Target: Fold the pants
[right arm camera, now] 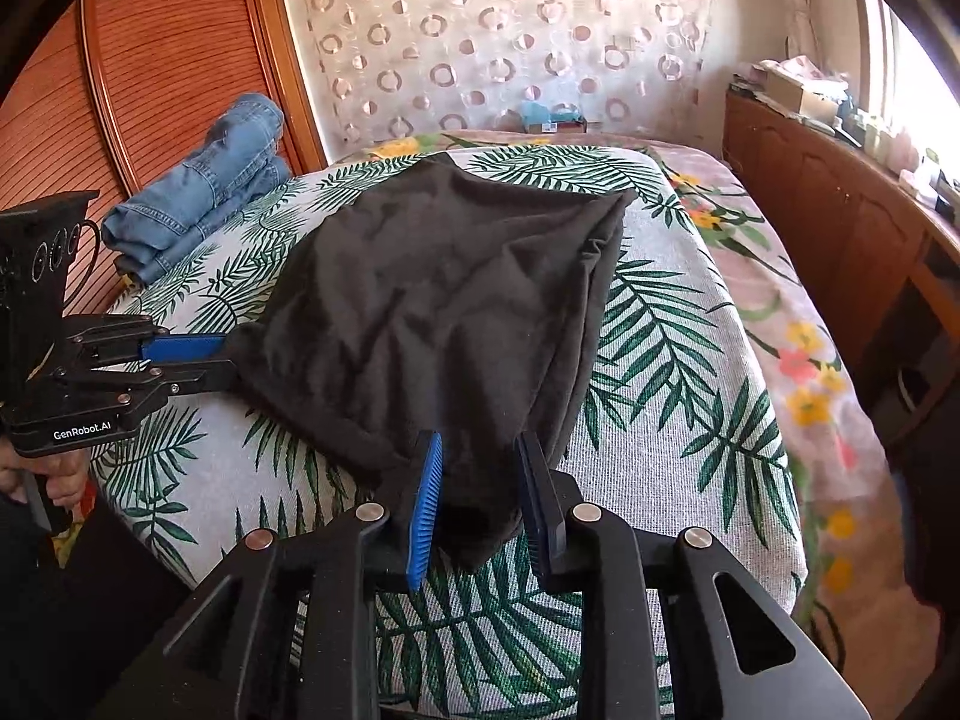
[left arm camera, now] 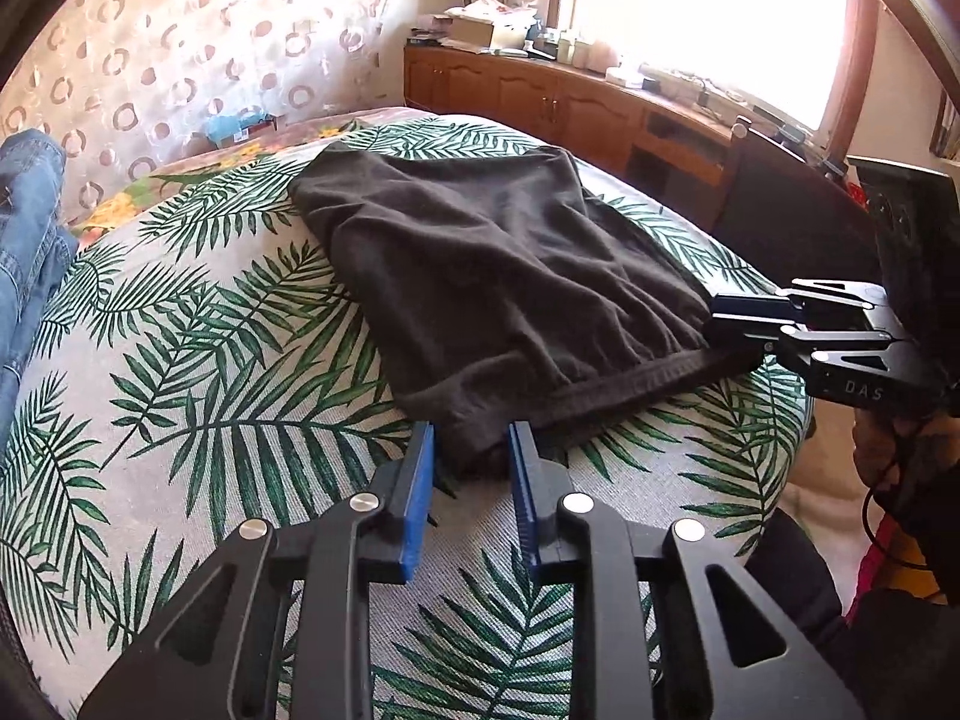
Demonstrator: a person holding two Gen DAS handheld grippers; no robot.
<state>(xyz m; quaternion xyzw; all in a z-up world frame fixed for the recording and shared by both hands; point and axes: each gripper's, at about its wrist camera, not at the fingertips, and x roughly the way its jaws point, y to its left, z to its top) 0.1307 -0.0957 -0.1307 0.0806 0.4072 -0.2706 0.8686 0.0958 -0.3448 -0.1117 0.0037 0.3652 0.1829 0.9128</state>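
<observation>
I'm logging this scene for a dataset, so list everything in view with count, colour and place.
pants: one, dark brown-black, partly folded, mid palm-leaf cover
palm-leaf cover: one, white and green, over the bed
floral bedspread: one, pink with yellow flowers, under the cover
jeans: one folded stack, blue, by the wooden wardrobe
wooden wardrobe: one, reddish brown, beside the bed
cabinet: one, brown, cluttered top, under the window
curtain: one, pale with ring pattern, far wall
left hand-held gripper: black, blue pads, pants' near hem corner between them
right hand-held gripper: black, blue pads, pants' other near corner between them
</observation>
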